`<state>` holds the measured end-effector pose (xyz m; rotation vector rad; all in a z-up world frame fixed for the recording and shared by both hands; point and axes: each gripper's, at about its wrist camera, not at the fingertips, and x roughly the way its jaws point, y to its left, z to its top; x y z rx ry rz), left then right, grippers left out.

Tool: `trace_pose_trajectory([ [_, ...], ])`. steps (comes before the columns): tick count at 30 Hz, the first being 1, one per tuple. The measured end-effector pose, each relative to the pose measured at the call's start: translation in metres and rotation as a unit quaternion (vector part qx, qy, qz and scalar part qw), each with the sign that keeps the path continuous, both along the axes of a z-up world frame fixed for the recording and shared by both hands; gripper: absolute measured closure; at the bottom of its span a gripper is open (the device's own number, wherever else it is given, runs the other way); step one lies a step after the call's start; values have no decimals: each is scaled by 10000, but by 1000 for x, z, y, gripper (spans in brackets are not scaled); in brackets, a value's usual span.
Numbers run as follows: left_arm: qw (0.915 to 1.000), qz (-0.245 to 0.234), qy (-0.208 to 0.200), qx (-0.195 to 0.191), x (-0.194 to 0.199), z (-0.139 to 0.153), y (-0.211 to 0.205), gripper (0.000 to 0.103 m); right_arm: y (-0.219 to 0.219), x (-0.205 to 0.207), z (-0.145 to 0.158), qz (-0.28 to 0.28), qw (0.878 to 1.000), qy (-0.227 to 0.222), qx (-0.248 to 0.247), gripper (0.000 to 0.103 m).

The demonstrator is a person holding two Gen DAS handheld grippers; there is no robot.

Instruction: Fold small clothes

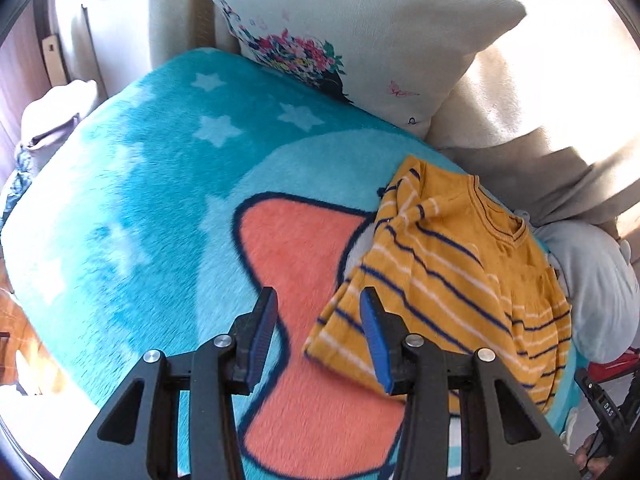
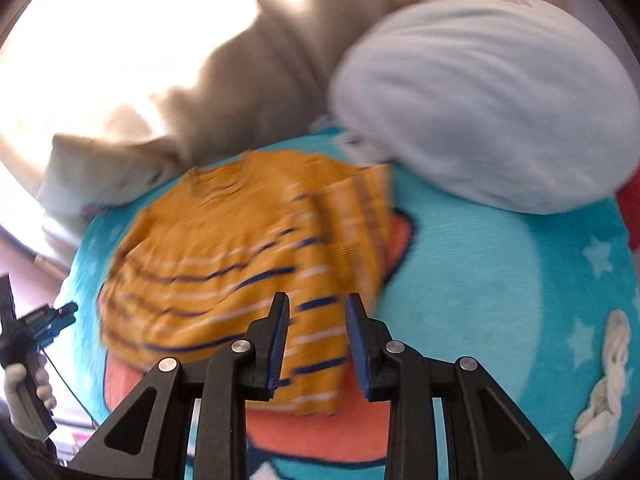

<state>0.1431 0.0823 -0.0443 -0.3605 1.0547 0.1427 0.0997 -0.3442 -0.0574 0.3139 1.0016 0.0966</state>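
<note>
A small mustard sweater (image 1: pixel 448 264) with navy and white stripes lies folded on a turquoise star blanket (image 1: pixel 160 200), its sleeves turned in over the body. My left gripper (image 1: pixel 318 296) hovers open over the blanket's coral patch, just left of the sweater's edge, with nothing between its fingers. In the right wrist view the sweater (image 2: pixel 240 240) is motion-blurred. My right gripper (image 2: pixel 317 300) hangs open above its near corner, the pads clear of the cloth. The left gripper (image 2: pixel 40 320) shows at the far left, held by a gloved hand (image 2: pixel 24 392).
A floral pillow (image 1: pixel 360 32) leans at the back of the blanket. A pale blue-grey cushion (image 2: pixel 480 100) rests at the sweater's far side, with a red item (image 2: pixel 628 216) beside it. Beige sofa fabric (image 1: pixel 520 140) rises behind.
</note>
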Motion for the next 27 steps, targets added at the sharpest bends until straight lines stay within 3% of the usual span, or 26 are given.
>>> trace_pose_trajectory([
  [6,9995,239,-169,139,-52,18,1,60,43,17,-30,493,9981,348,107,69],
  [12,9987,465,-56,183,-85,14,13,60,13,19,-62,87,9981,577,189,73],
  [19,9987,503,-8,-73,-86,3,23,60,13,9,-51,-115,9981,611,11,71],
  [24,9992,363,-81,-142,-70,-4,30,60,34,6,-26,-98,9981,400,-449,67],
  [27,9985,311,-99,-446,-57,-16,37,59,58,7,-13,111,9976,383,-558,67],
])
